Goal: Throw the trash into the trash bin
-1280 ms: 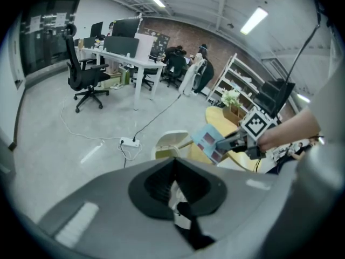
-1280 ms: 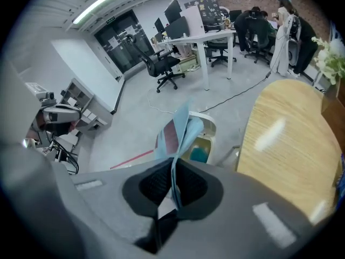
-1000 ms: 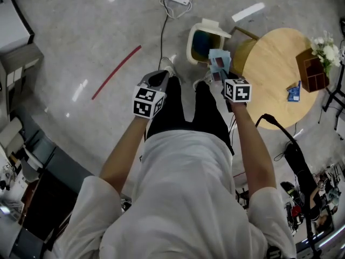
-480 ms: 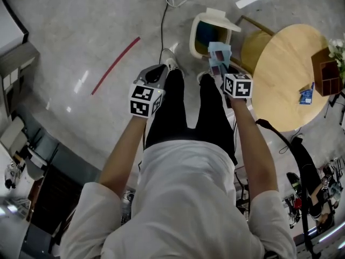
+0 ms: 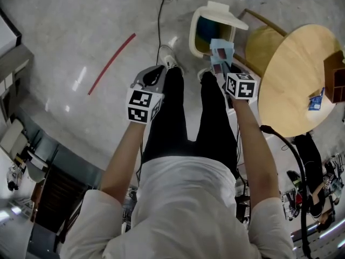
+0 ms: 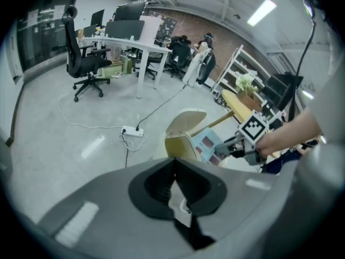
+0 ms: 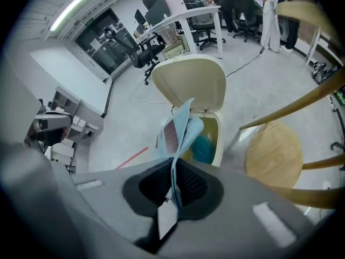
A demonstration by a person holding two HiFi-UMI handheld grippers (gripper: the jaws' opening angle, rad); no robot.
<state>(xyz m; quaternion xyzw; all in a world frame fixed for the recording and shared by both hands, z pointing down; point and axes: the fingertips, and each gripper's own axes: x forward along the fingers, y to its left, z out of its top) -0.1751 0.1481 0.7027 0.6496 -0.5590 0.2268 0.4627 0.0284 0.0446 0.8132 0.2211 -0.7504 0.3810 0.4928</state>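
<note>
the trash is a thin pale-blue wrapper point(image 5: 221, 53) with reddish panels, clamped by its lower end in the right gripper point(image 5: 221, 72), whose jaws are squeezed tight on it. it hangs in the upper middle of the head view, right at the near rim of the open bin point(image 5: 194, 34), whose lid is tipped back toward the top of the frame.

in the right gripper view the wrapper point(image 7: 180, 128) stands on edge. its long axis runs from the right gripper point(image 7: 175, 172) up the middle of the frame, and its free end points at the mouth of the bin point(image 7: 218, 139), where something blue-green already lies.

it looks light, limp and a little creased, a folded sheet and not a stiff card. i judge it will flutter more than drop, and may cling to a pad once let go. the hold on the short bottom edge suits it, since the loose length hangs clear toward the opening.

the left gripper point(image 5: 153, 77) sits at the left of the legs, well apart from the bin. its jaws point(image 6: 173, 169) are pressed together with nothing between them.
</note>
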